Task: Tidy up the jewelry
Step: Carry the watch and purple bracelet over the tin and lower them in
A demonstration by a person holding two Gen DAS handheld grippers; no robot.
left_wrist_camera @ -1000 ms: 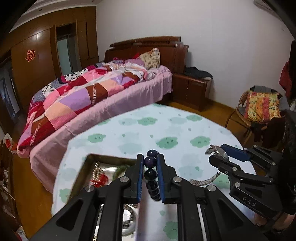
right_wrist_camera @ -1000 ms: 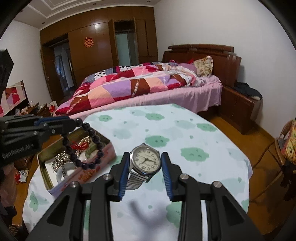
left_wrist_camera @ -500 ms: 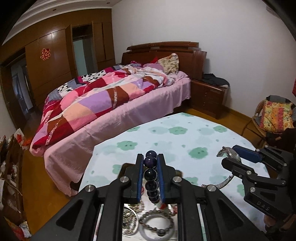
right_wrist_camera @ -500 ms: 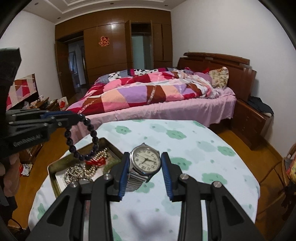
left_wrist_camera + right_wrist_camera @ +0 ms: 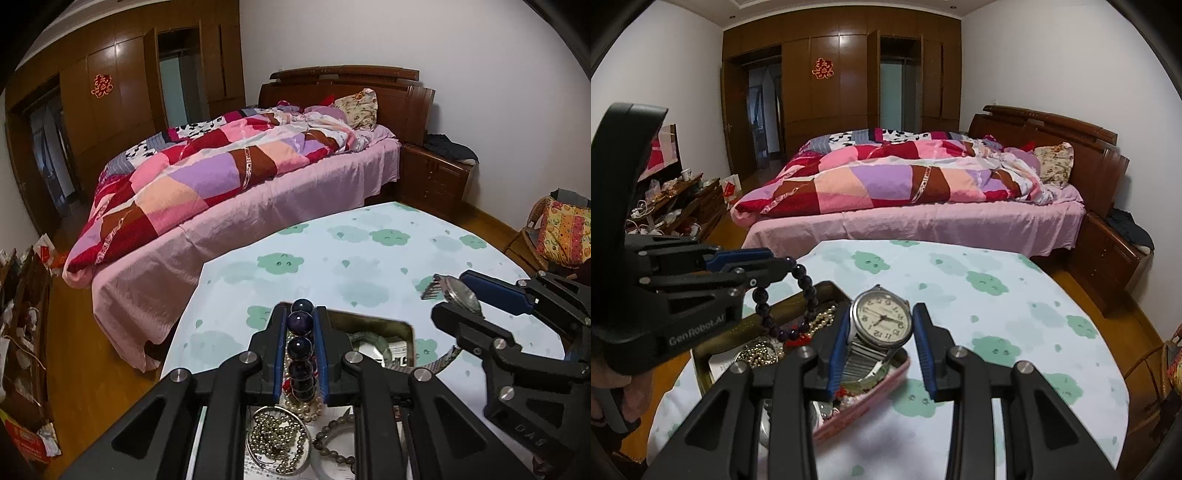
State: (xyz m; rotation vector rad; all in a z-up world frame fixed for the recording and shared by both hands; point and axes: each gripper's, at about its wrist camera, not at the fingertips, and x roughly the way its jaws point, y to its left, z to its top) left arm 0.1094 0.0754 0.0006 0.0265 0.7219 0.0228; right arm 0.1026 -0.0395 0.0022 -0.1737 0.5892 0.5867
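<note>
My left gripper is shut on a dark purple bead bracelet and holds it over the open metal tin; the bracelet hangs as a loop in the right wrist view. My right gripper is shut on a silver wristwatch with a cream dial, held above the tin's pink near wall. In the left wrist view the right gripper and the watch are at the right. The tin holds bead chains, a pearl strand and other bracelets.
The tin stands near the left edge of a round table with a cloud-print cloth. A bed with a patchwork quilt lies beyond the table. A wicker chair with a cushion is at the right, a nightstand by the bed.
Both grippers have moved left over the tin, each still holding its piece. The bracelet and watch now hang above the tin's contents.
</note>
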